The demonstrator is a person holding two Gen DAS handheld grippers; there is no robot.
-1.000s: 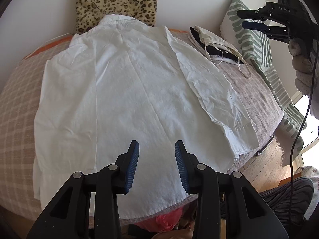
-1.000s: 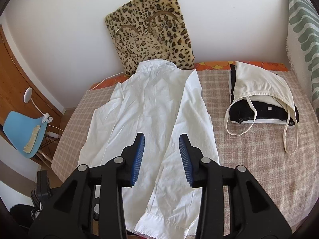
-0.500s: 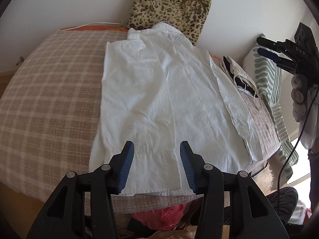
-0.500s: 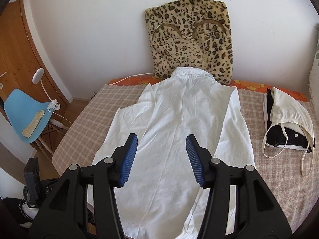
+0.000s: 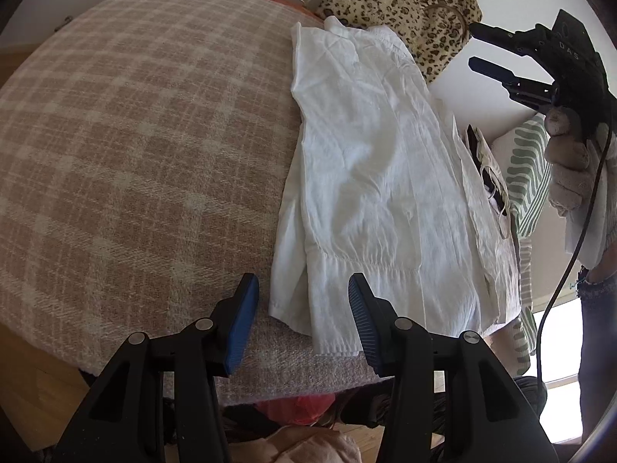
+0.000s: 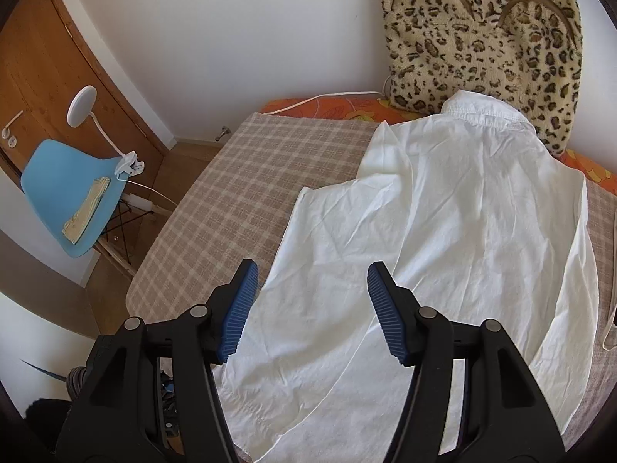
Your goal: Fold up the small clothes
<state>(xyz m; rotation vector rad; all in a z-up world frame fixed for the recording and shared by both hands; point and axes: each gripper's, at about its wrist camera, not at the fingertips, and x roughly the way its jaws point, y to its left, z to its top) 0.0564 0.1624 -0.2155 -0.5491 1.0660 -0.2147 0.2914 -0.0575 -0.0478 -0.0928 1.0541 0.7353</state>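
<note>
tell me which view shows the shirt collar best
The right wrist view: the white shirt lies spread out with its collar clearly visible against the leopard cushion. The left wrist view shows the collar only small and crumpled.

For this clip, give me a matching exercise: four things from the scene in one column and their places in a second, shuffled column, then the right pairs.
Things
1. white shirt
2. leopard cushion
3. blue chair
4. clip lamp

Places
A. clamped to the chair's edge
B. on the floor beside the bed
C. leaning against the wall at the head of the bed
D. spread flat on the checked blanket

Pairs: 1-D, 2-C, 3-B, 4-A
</note>
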